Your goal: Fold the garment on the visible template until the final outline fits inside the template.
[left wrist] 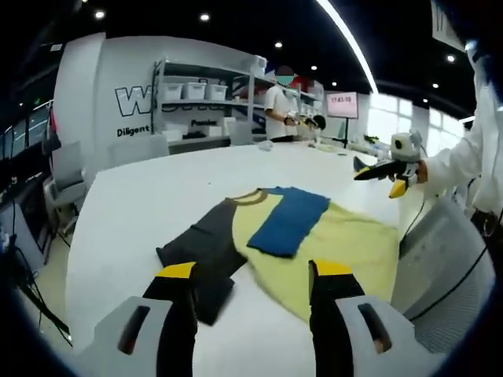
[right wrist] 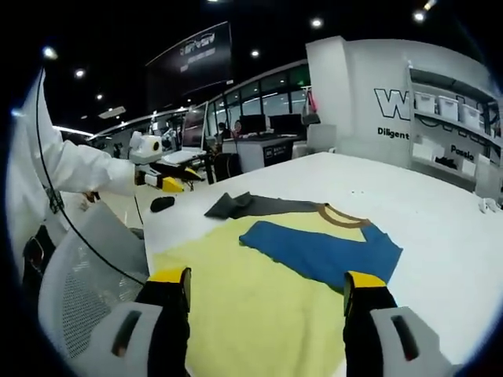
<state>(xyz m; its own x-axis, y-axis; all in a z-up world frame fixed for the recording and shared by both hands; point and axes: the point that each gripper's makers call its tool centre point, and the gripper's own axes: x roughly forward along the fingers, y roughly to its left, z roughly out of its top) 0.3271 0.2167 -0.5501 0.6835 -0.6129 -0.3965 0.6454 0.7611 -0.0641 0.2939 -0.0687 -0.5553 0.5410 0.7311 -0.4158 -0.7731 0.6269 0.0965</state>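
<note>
A yellow T-shirt (left wrist: pixel 346 251) lies flat on the white table (left wrist: pixel 141 204). Its blue sleeve (left wrist: pixel 289 220) is folded over the chest, and its dark grey sleeve (left wrist: pixel 206 255) is spread out to the side. My left gripper (left wrist: pixel 255 276) hovers open just before the shirt's edge, with nothing between its jaws. My right gripper (right wrist: pixel 267 281) hangs open over the yellow body (right wrist: pixel 259 314), near the blue sleeve (right wrist: pixel 322 251) and with the dark sleeve (right wrist: pixel 236 206) beyond. Each gripper is also seen from the other side: the right gripper (left wrist: pixel 383 171) and the left gripper (right wrist: pixel 167 181), both held off the table's edge.
A grey mesh chair (left wrist: pixel 444 267) (right wrist: pixel 75 290) stands against the table's side by the shirt. A small black object (right wrist: pixel 163 203) lies near the table corner. Shelves with bins (left wrist: pixel 196 93) and a standing person (left wrist: pixel 279 110) are beyond the far end.
</note>
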